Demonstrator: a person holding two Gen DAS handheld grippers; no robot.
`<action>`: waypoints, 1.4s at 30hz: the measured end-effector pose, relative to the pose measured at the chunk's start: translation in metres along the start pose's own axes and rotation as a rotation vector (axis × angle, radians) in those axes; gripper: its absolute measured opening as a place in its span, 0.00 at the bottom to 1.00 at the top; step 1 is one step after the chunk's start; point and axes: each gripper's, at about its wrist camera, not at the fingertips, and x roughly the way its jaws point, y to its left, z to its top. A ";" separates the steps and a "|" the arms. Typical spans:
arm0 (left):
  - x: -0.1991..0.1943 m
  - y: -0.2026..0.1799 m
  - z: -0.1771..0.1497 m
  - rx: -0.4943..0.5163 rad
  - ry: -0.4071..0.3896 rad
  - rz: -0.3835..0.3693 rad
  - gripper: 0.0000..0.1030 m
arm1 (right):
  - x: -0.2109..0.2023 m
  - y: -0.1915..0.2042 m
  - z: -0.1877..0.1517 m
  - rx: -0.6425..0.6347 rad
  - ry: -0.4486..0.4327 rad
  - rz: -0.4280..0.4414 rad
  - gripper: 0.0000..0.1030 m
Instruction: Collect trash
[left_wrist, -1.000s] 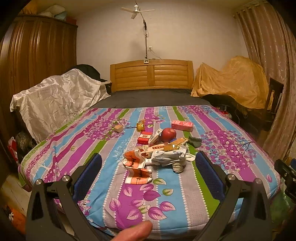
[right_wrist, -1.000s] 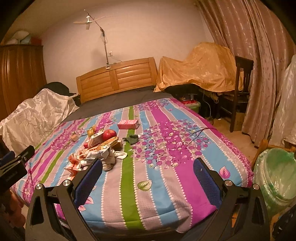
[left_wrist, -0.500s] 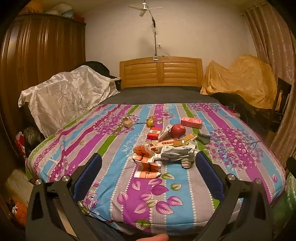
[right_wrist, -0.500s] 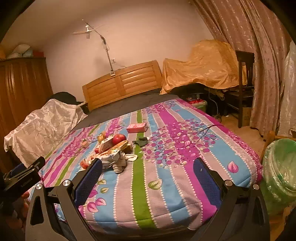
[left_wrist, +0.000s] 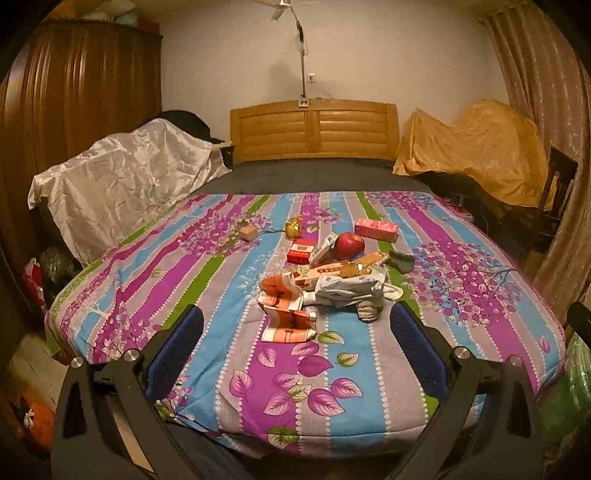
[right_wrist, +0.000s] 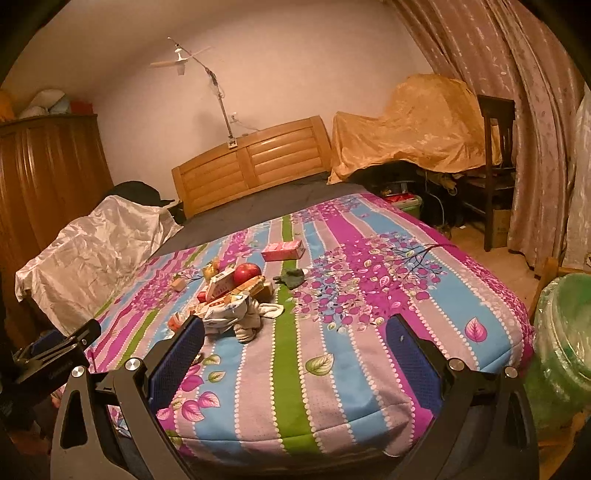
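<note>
A heap of litter lies mid-bed on the striped floral bedspread (left_wrist: 177, 280): an orange-and-white wrapper (left_wrist: 286, 312), a crumpled white bag (left_wrist: 349, 290), a red apple (left_wrist: 349, 245), a red box (left_wrist: 302, 252), a pink box (left_wrist: 376, 229) and a dark rag (left_wrist: 402, 260). My left gripper (left_wrist: 295, 349) is open and empty, short of the foot of the bed. My right gripper (right_wrist: 293, 354) is open and empty over the bed's near right part; the heap (right_wrist: 236, 314) lies ahead to its left. A bin lined with a green bag (right_wrist: 565, 332) stands by the bed's right corner.
A wooden headboard (left_wrist: 314, 129) backs the bed. A silver-covered object (left_wrist: 122, 181) and a wardrobe (left_wrist: 74, 110) stand on the left. A gold-covered pile (left_wrist: 472, 147), a dark chair (right_wrist: 495, 147) and curtains (right_wrist: 517, 110) stand on the right. A small wooden block (left_wrist: 247, 232) and a gold wrapper (left_wrist: 293, 227) lie beyond the heap.
Both grippers have drawn back and risen, so more of the bed's foot and floor shows. The thumb at the left view's lower edge is gone. Nothing on the bed moved.
</note>
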 end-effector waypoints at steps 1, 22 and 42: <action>0.001 0.001 0.001 0.001 0.005 0.003 0.95 | 0.000 -0.001 0.001 0.004 -0.002 -0.004 0.95; 0.068 0.017 0.040 0.015 0.076 0.120 0.95 | 0.068 0.051 0.018 -0.226 0.052 0.014 0.95; 0.228 0.125 0.068 -0.107 0.315 0.063 0.95 | 0.216 0.118 0.006 -0.365 0.197 0.157 0.95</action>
